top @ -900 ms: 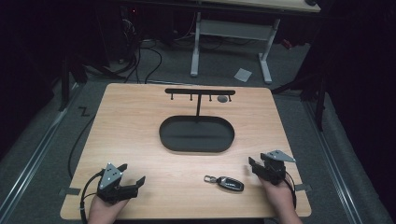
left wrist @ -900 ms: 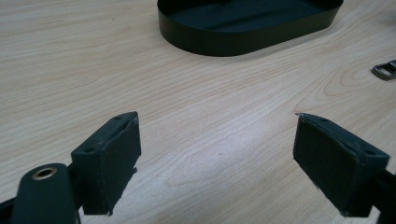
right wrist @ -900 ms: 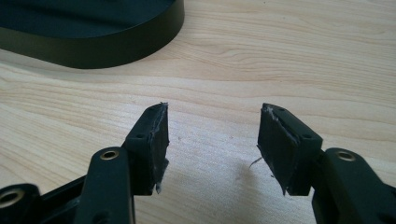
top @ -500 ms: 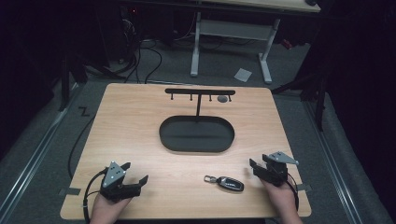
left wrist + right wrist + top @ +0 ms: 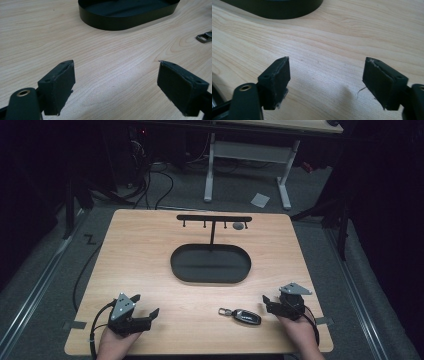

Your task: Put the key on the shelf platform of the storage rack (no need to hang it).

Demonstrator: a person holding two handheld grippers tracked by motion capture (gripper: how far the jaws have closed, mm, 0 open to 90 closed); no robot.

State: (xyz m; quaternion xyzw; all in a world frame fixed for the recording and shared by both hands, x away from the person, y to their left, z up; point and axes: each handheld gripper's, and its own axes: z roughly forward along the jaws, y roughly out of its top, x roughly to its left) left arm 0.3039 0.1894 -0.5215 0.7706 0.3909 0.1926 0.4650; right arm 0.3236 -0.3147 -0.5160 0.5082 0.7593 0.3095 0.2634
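Note:
A black car key fob (image 5: pixel 247 316) with a metal ring lies on the wooden table (image 5: pixel 150 250) near the front edge. My right gripper (image 5: pixel 270 304) rests just right of the fob, its jaws pointing left toward it. Its jaws (image 5: pixel 327 82) stand wide open over bare wood. My left gripper (image 5: pixel 146 304) sits at the front left, angled toward the table's middle. Its jaws (image 5: pixel 116 87) are also open with nothing between them. The fob's ring (image 5: pixel 204 37) shows at the right edge of the left gripper view.
A black oval tray (image 5: pixel 180 270) sits at the table's centre, also seen as the tray (image 5: pixel 100 21) and the tray (image 5: pixel 287 11) in the gripper views. Behind it stands a black T-shaped rack (image 5: pixel 214 218) with small hooks. Bare wood lies between tray and grippers.

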